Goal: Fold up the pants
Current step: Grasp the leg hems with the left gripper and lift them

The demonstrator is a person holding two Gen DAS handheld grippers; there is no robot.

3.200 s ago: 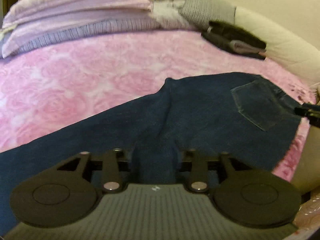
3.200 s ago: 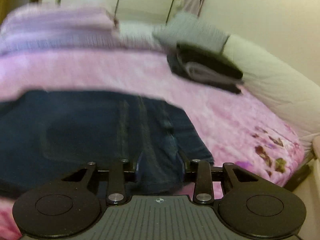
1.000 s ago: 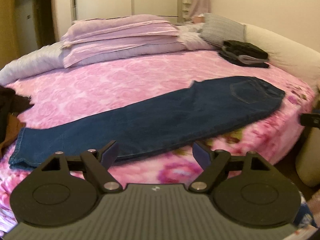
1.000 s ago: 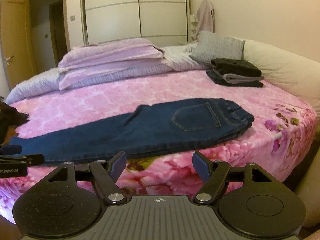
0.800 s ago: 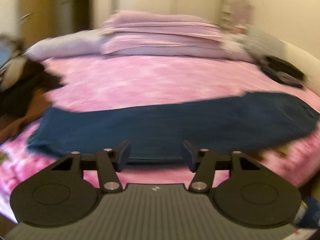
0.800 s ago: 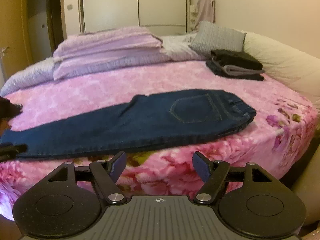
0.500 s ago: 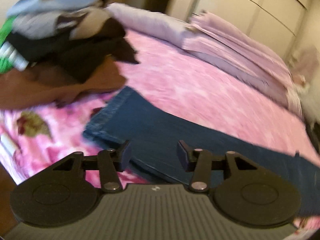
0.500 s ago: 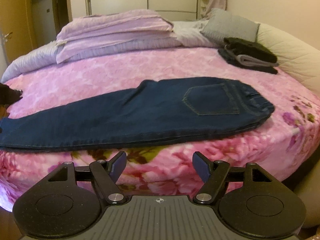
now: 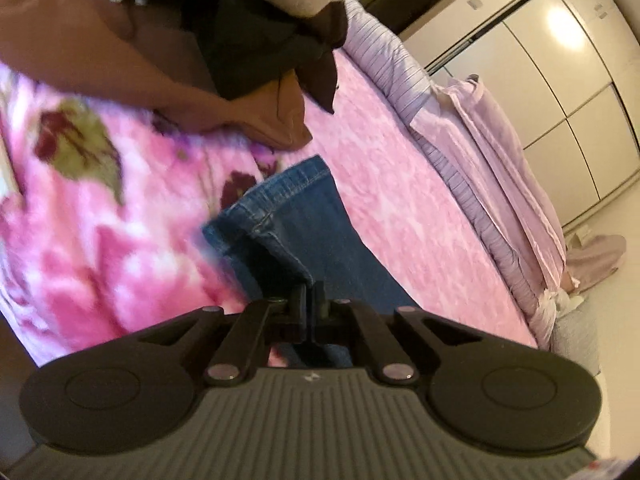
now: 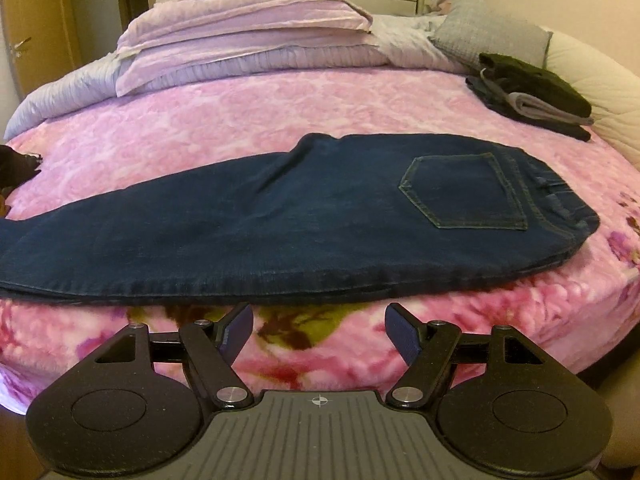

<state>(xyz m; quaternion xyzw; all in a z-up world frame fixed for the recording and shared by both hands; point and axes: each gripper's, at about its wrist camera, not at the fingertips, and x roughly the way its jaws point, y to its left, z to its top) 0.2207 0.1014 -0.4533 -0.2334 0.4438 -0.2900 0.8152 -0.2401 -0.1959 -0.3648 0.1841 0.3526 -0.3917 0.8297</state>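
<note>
The pants are dark blue jeans. They lie flat on the pink flowery bed, near its front edge. They are folded in half the long way, so one leg lies on top of the other. The top part with the back pocket is at the right end. The legs stretch away to the left. In the left wrist view the leg ends show a stitched hem, and the cloth near it is bunched up a little.
</note>
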